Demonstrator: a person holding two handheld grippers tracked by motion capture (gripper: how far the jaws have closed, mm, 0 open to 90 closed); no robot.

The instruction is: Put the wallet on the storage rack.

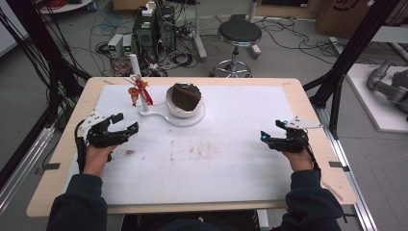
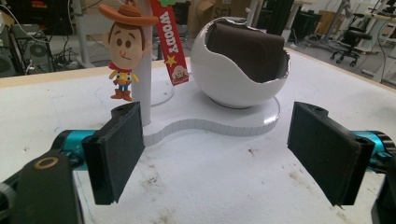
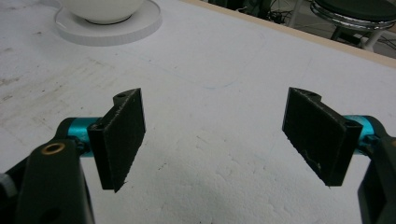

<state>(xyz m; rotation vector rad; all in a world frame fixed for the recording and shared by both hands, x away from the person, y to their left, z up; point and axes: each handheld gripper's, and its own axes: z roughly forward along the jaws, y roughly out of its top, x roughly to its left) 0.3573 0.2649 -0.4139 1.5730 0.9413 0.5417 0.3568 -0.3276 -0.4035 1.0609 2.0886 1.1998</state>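
Left gripper [image 1: 124, 122]: fingers [image 2: 116, 154] wide apart and empty, at centre left of the high view, aimed at the stand.
Right gripper [image 1: 270, 132]: fingers [image 3: 122, 135] also wide, holding nothing, at centre right, well apart from the stand.
Keychain [image 2: 125, 51]: a glossy cowboy figure with a red strap, hanging on the post [image 2: 145, 79] at upper left of the left gripper view.
Bowl [image 2: 233, 74]: a smooth white egg-shaped shell with a jagged rim, brown cloth [image 2: 247, 46] inside, upper centre.
Base [image 2: 210, 126]: a flat white plate with a ridged edge, carrying post and bowl.
Tabletop [image 1: 216, 159]: a white, grainy, stained mat.
Risk, judged: the dangling figure may swing from the fingers; a sideways pull could tip the thin post or drag the base.
Risk, judged: closing too far right would knock the bowl.
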